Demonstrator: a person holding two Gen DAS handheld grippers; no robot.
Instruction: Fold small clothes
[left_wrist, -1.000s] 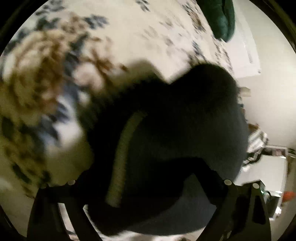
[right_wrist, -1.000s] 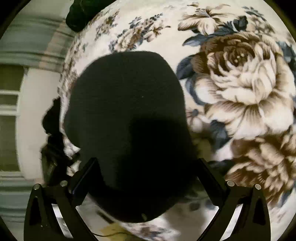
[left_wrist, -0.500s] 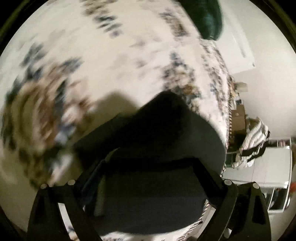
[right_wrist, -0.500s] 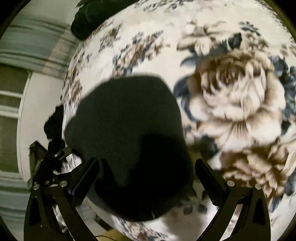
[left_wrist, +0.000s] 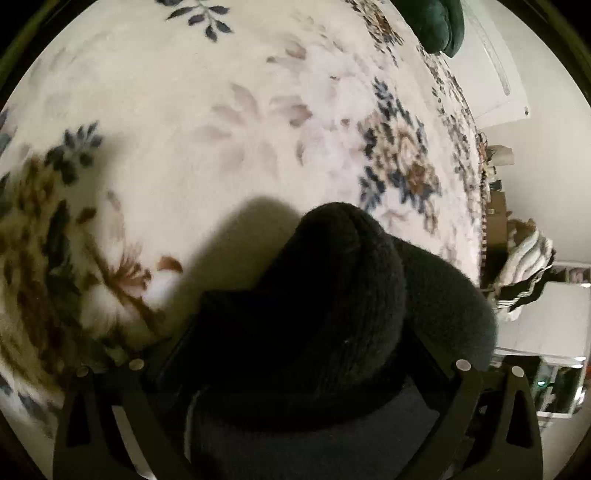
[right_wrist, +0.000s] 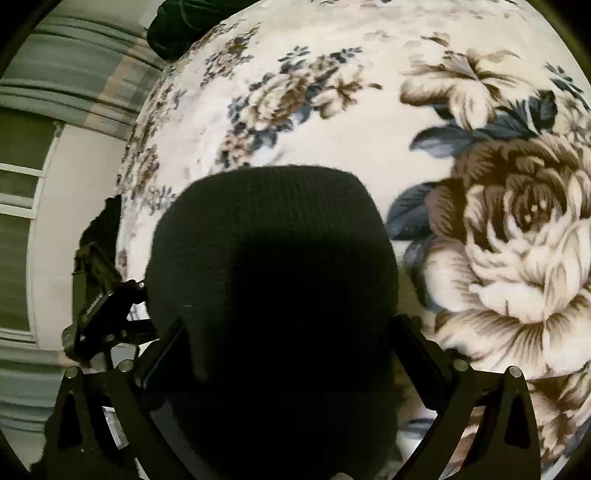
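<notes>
In the left wrist view the left tool (left_wrist: 295, 354) sits at the bottom of the frame with its two fingers (left_wrist: 173, 354) spread wide on either side of a black knit garment (left_wrist: 332, 295). The garment fills the gap between them and bulges up toward the frame's centre, with a fuzzier dark layer showing at its right edge. Whether the fingers actually pinch the cloth cannot be told; they look spread, with the fabric lying between. The garment rests on a floral blanket (left_wrist: 221, 129), white with brown and blue flowers, and throws a shadow to its left. A dark green cushion (left_wrist: 439, 26) lies at the upper right.

In the right wrist view the right tool (right_wrist: 288, 354) is likewise spread wide at the bottom of the frame, and the garment (right_wrist: 273, 251) lies as a rounded black mound between its fingers (right_wrist: 417, 350), reaching up to mid-frame. The blanket (right_wrist: 332, 110) surrounds it, with a large brown rose at the right. The left tool (right_wrist: 103, 314) shows at the lower left, touching the garment's left edge.
</notes>
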